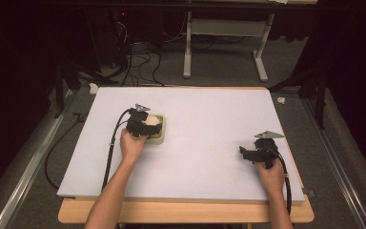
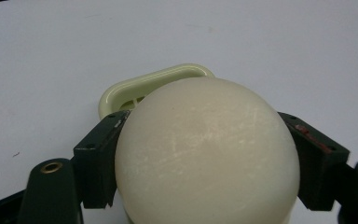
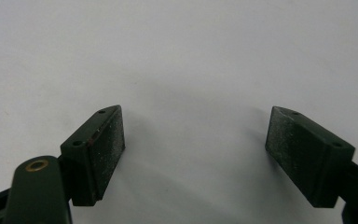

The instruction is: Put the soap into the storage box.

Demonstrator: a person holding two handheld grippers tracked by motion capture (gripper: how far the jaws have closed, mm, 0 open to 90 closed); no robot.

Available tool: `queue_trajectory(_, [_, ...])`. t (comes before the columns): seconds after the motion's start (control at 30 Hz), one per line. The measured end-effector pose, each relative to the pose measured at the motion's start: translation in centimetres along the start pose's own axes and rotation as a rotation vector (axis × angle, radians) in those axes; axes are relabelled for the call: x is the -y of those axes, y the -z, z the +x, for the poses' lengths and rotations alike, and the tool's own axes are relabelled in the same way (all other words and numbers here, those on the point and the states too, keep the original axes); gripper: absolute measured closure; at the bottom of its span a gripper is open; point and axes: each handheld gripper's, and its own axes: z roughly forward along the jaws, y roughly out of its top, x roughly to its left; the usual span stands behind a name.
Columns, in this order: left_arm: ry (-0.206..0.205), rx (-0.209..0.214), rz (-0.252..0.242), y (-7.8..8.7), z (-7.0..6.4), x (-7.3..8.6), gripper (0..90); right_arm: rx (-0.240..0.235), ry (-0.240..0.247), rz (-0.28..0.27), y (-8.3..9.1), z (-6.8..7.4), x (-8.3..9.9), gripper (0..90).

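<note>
At about nine o'clock on the white table (image 1: 195,109), the left gripper (image 1: 142,123) has its jaws clamped on a cream ball (image 2: 207,154), one black pad pressed to each flank, the ball sitting squarely between them. Just beyond it, at twelve o'clock from the ball, lies a pale green tray (image 2: 154,84). At about four o'clock, the right gripper (image 3: 193,154) rests over bare table with its fingers (image 3: 107,140) spread wide apart.

The ball (image 2: 207,154) in my left tool (image 2: 207,161) hides most of the pale tray (image 2: 135,88); its underside is cut off.
</note>
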Motion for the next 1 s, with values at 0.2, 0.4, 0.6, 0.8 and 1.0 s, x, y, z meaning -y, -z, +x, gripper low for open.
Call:
queue_trajectory(0.2, [-0.014,-0.010,0.026,-0.5,-0.2,-0.2,24.2,0.000,0.000,0.000,0.0,0.0,0.0,20.1])
queue_trajectory(0.4, [-0.016,-0.012,0.044,-1.0,-0.2,-0.2,24.1,-0.001,-0.002,0.000,0.0,0.0,0.0,20.1])
queue_trajectory(0.6, [-0.019,-0.007,0.048,-1.2,-0.2,-0.1,24.1,-0.001,-0.002,0.000,0.0,0.0,0.0,20.1])
queue_trajectory(0.8, [0.002,0.012,-0.008,-0.5,-0.1,-0.3,23.8,-0.001,-0.002,0.000,0.0,0.0,0.0,20.1])
queue_trajectory(1.0, [-0.021,0.011,-0.032,0.5,-0.3,-0.7,21.1,-0.001,0.000,-0.001,0.0,0.0,0.0,20.1])
